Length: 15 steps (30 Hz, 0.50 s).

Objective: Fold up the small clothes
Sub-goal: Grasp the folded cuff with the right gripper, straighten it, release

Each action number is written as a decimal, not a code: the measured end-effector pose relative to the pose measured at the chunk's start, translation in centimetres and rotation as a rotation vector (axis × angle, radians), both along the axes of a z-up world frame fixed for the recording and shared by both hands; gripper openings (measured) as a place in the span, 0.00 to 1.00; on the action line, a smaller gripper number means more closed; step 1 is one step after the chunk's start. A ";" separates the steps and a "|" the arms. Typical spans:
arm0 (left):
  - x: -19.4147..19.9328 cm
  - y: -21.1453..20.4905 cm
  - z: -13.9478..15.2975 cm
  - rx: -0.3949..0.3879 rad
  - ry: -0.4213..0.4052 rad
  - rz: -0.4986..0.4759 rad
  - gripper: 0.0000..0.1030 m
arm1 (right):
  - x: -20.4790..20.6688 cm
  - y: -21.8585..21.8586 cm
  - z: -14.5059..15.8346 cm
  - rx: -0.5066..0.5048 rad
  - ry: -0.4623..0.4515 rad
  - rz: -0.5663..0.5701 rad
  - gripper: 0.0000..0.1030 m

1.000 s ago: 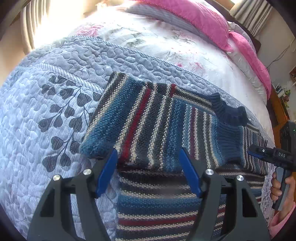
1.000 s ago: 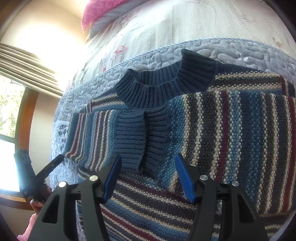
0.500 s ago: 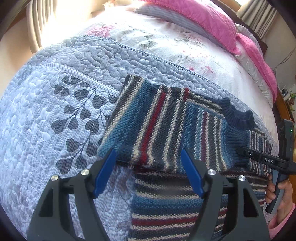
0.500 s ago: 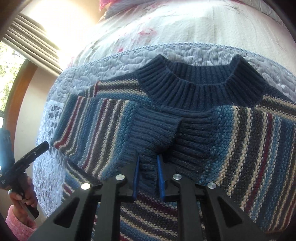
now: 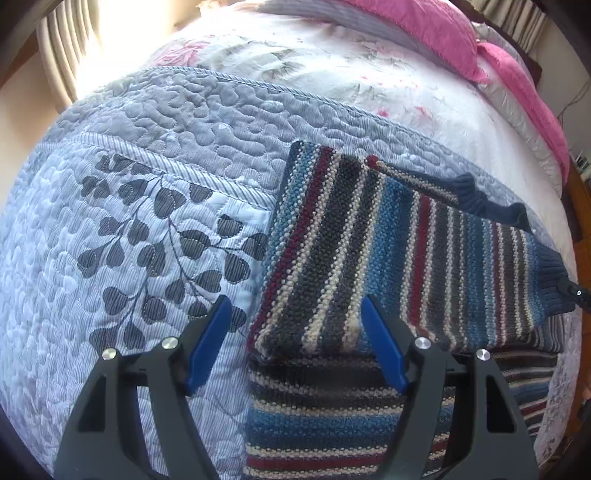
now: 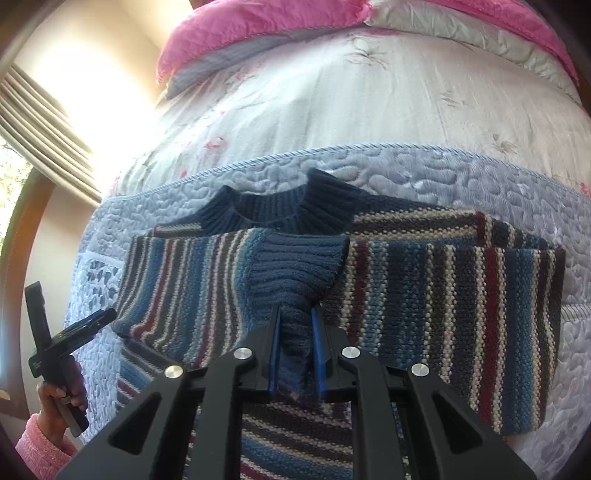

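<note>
One striped sweater (image 5: 388, 236) lies on the quilted bedspread (image 5: 147, 206) of the bed, both sleeves folded across its chest. My right gripper (image 6: 295, 350) has its fingers clamped on one ribbed navy cuff (image 6: 295, 273), just below the collar (image 6: 280, 214). My left gripper (image 5: 295, 339) hangs with fingers spread wide over the sweater's lower left corner, seemingly touching nothing. Two pink pillows (image 5: 424, 33) sit at the head
</note>
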<state>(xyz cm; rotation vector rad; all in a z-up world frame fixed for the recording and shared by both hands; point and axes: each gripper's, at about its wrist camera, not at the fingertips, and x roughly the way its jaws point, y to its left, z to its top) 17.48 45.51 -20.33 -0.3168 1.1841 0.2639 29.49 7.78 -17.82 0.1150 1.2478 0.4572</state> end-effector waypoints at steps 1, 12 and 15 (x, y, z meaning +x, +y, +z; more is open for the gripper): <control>0.5 -0.5 -0.6 0.029 0.022 -0.016 0.70 | 0.0 0.2 -0.8 -0.037 0.000 -0.002 0.15; 1.5 -2.2 -0.4 0.110 0.027 -0.078 0.70 | -0.8 -0.7 -0.8 -0.115 -0.042 -0.009 0.26; 1.7 -3.4 0.7 0.079 -0.021 -0.119 0.71 | -1.0 -0.1 0.1 -0.062 -0.046 0.027 0.26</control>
